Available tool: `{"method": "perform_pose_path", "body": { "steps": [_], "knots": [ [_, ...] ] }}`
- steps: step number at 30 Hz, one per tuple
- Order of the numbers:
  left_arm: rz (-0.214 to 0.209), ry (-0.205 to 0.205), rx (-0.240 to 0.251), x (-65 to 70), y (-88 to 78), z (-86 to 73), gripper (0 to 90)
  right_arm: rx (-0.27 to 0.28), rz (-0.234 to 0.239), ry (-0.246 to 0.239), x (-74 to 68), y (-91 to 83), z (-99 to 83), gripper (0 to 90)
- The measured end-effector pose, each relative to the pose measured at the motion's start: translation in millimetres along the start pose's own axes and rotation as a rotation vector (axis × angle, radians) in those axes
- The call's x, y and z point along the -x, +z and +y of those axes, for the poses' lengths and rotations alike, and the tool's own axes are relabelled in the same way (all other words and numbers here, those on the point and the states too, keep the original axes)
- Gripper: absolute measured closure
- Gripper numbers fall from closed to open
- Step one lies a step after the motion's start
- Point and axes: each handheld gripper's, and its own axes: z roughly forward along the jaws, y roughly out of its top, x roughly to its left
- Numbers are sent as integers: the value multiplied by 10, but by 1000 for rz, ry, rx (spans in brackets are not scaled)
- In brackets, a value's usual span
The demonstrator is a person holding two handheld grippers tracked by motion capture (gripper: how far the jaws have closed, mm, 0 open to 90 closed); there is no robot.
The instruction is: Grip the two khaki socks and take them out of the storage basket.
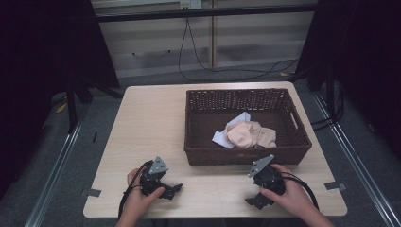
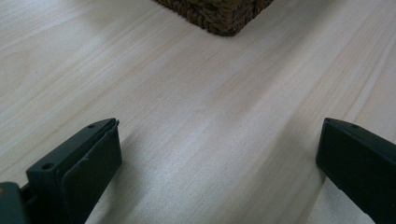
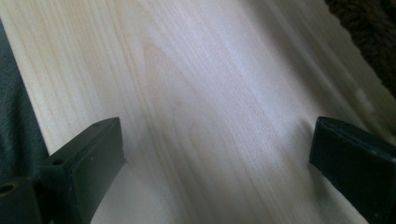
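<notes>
Wicker basket [image 1: 203, 126] stands on the pale wooden surface [image 1: 142, 142], holding crumpled peach and white cloths [image 1: 248, 134]. Both tools rest near the front edge, left tool [image 1: 176, 188] and right tool [image 1: 251, 200] each spread wide with nothing between the jaws. No grasp has begun, it seems; next, a tool should rise over the near rim and pinch a cloth.

I see brown wicker basket [image 1: 198, 125] upright at table's 2 o'clock; inside, peach cloth [image 1: 250, 135] crumpled over white cloth [image 1: 222, 138], toward 6 o'clock wall.
</notes>
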Motion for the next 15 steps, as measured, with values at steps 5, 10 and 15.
{"method": "perform_pose_path", "body": {
  "steps": [5,10,15],
  "knots": [
    [-1,1,-7,-1,-5,3,0,-82,13,-9,-17,-60,96,28],
    [-1,2,-7,-1,-5,3,0,-118,18,-42,-35,-105,195,28],
    [-1,2,-7,-2,-5,3,0,-142,11,-54,-51,-148,273,29]
  ]
}}
